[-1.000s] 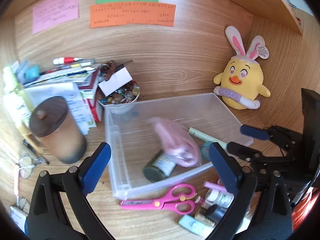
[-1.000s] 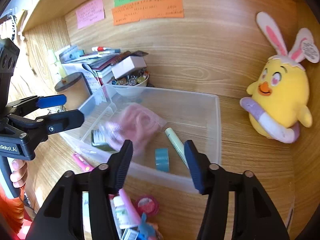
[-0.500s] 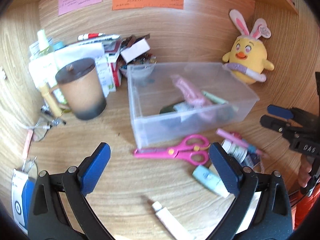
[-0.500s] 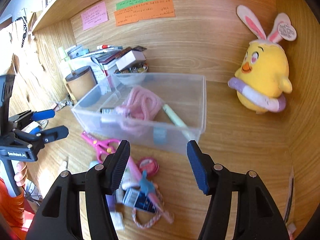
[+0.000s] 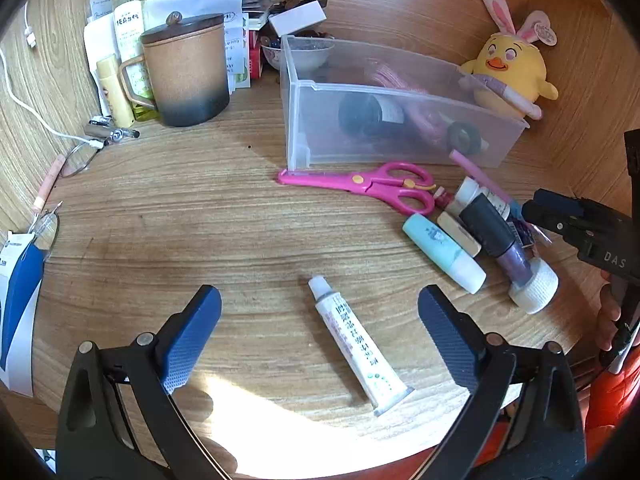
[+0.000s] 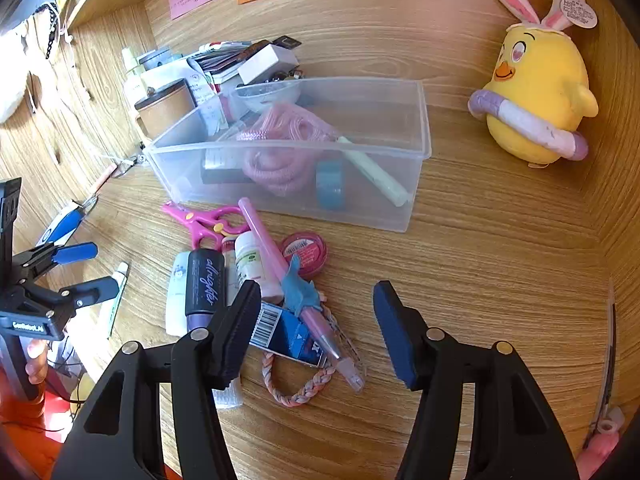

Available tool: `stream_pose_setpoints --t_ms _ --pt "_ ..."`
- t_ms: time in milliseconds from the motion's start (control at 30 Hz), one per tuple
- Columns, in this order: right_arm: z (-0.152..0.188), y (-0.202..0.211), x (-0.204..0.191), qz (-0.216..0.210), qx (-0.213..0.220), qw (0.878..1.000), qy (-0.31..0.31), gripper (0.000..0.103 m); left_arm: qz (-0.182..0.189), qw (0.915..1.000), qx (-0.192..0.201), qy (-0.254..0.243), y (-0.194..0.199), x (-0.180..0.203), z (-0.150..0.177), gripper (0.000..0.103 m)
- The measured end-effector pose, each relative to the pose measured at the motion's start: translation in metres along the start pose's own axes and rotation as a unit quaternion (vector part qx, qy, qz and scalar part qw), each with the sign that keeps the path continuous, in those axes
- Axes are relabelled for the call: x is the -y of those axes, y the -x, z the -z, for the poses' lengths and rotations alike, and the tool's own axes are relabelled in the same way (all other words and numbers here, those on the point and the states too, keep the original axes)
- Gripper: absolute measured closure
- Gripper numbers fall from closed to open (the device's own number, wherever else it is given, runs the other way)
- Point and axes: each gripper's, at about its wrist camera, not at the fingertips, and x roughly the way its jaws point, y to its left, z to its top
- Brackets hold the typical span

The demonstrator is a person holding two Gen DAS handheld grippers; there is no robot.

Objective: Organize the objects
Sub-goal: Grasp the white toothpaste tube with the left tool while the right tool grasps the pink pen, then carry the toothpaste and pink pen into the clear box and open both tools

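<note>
A clear plastic bin (image 5: pixel 304 92) (image 6: pixel 424 120) on the wooden desk holds a pink cord (image 6: pixel 280 148), a dark bottle (image 5: pixel 360 114), a blue tape roll (image 6: pixel 330 184) and a pale green stick (image 6: pixel 376 172). In front of it lie pink scissors (image 5: pixel 360 186) (image 6: pixel 204 220) and a pile of small items: a black-capped tube (image 6: pixel 204 284), a pink pen (image 6: pixel 280 272), a red round tin (image 6: pixel 304 252). A white ointment tube (image 5: pixel 356 340) lies between my open left gripper's (image 5: pixel 320 324) fingers. My right gripper (image 6: pixel 316 316) is open and empty over the pile.
A brown lidded mug (image 5: pixel 186 72), bottles and papers stand at the back left. A yellow chick plush (image 6: pixel 536 100) (image 5: pixel 508 72) sits at the back right. Glasses and a white cable (image 5: pixel 72 148) lie at the left. A braided band (image 6: pixel 300 388) lies near the desk's front edge.
Both grippers have pulled back from the bin toward the desk's front edge and lowered. The white tube now lies between the left fingers; the pile sits under the right gripper.
</note>
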Motion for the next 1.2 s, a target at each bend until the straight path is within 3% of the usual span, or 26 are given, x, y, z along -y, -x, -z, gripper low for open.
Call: stream_pose_setpoints --t_ms 67,133,200,367,533,667,900,1200 --pt "0.001 -0.002 0.000 -0.003 -0.006 1.000 0.003 0.060 0.004 1.0000 -0.005 0.002 0.001 0.001 0.005 0.003" --pt "0.001 -0.005 -0.001 -0.008 -0.013 1.000 0.005 0.071 0.007 0.9999 -0.009 0.000 0.001 0.003 0.010 0.010" --pt "0.002 -0.008 -0.003 -0.009 -0.019 1.000 0.009 0.073 0.008 0.9998 -0.019 -0.009 0.000 0.007 0.014 0.022" --pt "0.001 -0.015 -0.006 -0.010 -0.027 1.000 0.014 0.078 0.001 0.9996 -0.014 -0.024 0.000 0.012 0.017 0.036" --pt "0.000 -0.019 -0.011 -0.007 -0.023 1.000 0.020 0.081 0.006 0.9994 -0.005 -0.033 0.002 0.013 0.016 0.068" --pt "0.000 -0.018 -0.015 0.003 -0.012 0.999 0.029 0.087 0.018 0.9996 0.000 -0.023 0.002 0.009 0.016 0.087" --pt "0.000 -0.002 -0.015 0.011 0.011 1.000 0.022 0.087 0.027 0.9995 0.008 -0.011 0.003 0.005 0.007 0.087" --pt "-0.009 0.035 -0.014 0.012 0.060 0.998 0.016 0.087 0.029 0.9971 0.070 -0.010 0.026 0.005 -0.027 0.087"
